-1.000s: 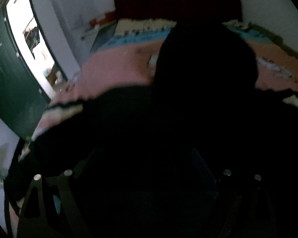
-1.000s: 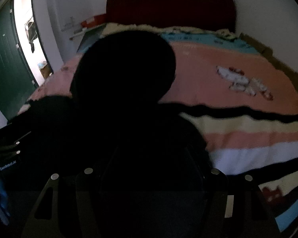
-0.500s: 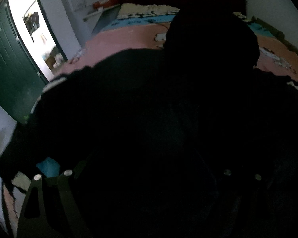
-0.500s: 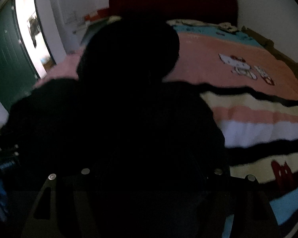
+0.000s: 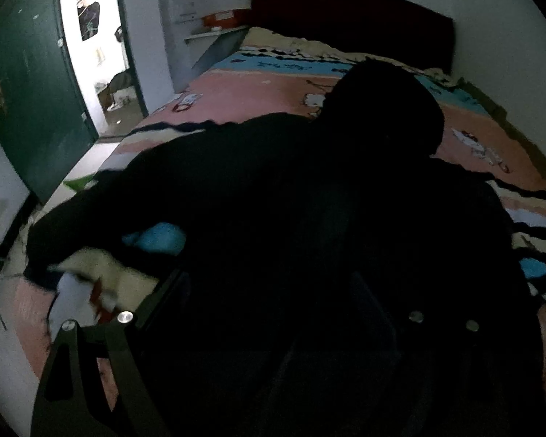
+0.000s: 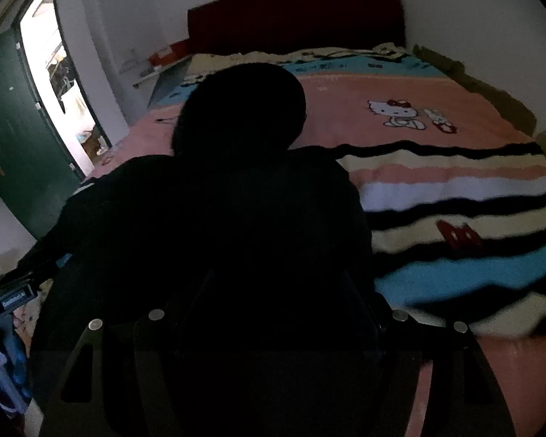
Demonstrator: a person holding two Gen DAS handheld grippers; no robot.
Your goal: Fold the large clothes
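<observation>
the black garment point(image 5: 291, 218) lies spread on the bed's pink cartoon blanket point(image 6: 364, 116), hood toward the dark red headboard point(image 6: 295, 14), and its darkness swallows both sets of fingers. the left gripper point(image 5: 269, 291) and right gripper point(image 6: 276, 291) each sit buried in black cloth, so whether they clench it or stand free cannot be told. only the left view shows a sleeve reaching toward the bed edge by the green door point(image 5: 29, 91); only the right view shows the striped blanket end and the other blue-handled tool point(image 6: 7, 375).

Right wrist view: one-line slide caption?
Black hooded garment spread on a pink cartoon-print bedspread, hood toward the dark red headboard.
</observation>
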